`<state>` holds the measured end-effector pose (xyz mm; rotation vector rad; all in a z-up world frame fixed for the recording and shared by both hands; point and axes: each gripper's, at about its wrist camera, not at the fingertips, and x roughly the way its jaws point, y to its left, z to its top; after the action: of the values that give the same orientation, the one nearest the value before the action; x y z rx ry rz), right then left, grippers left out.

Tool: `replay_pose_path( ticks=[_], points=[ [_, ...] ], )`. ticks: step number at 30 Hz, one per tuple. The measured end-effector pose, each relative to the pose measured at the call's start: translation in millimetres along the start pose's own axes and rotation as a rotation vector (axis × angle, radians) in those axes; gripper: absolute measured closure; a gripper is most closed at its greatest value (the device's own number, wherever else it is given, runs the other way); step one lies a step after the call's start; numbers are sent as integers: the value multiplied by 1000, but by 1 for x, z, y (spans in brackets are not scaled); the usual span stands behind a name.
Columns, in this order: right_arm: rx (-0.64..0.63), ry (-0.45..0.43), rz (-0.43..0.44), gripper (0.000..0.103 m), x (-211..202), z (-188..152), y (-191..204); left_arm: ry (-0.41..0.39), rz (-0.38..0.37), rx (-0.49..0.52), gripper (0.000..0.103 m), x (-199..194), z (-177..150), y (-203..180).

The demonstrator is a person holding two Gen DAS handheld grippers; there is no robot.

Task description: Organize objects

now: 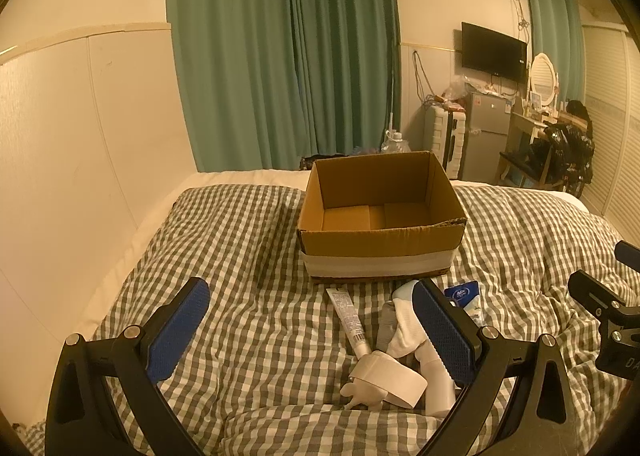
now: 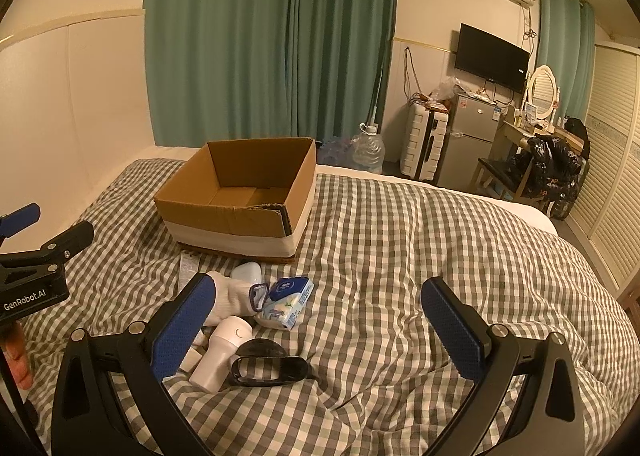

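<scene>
Both the left hand-held gripper (image 1: pixel 312 332) and the right hand-held gripper (image 2: pixel 316 330) stood with jaws apart, holding nothing, above the checked bed (image 2: pixel 400 240). The objects, among them a sock (image 2: pixel 232 298), tube (image 1: pixel 348 318) and tissue pack (image 2: pixel 290 302), lay heaped just before the empty cardboard box (image 2: pixel 240 192). The soft, rumpled bedding and overlapping items could probably cause a snagged or double pick.
</scene>
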<state>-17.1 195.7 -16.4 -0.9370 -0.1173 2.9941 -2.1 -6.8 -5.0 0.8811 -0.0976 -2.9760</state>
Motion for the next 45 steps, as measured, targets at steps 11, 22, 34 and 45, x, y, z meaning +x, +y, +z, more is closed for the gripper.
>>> replay_pose_path(
  ticks=[11, 22, 34, 45],
  points=[
    [4, 2, 4, 0, 0, -1, 0, 4, 3, 17, 0, 3, -2, -3],
    [0, 3, 14, 0, 1, -2, 1, 17, -2, 34, 0, 6, -3, -7],
    [-2, 54, 36, 0, 19, -12, -1, 127, -28, 40, 0, 31, -10, -6],
    [-7, 200, 66, 3, 70, -31, -5, 286, -85, 144, 0, 86, -30, -15]
  ],
)
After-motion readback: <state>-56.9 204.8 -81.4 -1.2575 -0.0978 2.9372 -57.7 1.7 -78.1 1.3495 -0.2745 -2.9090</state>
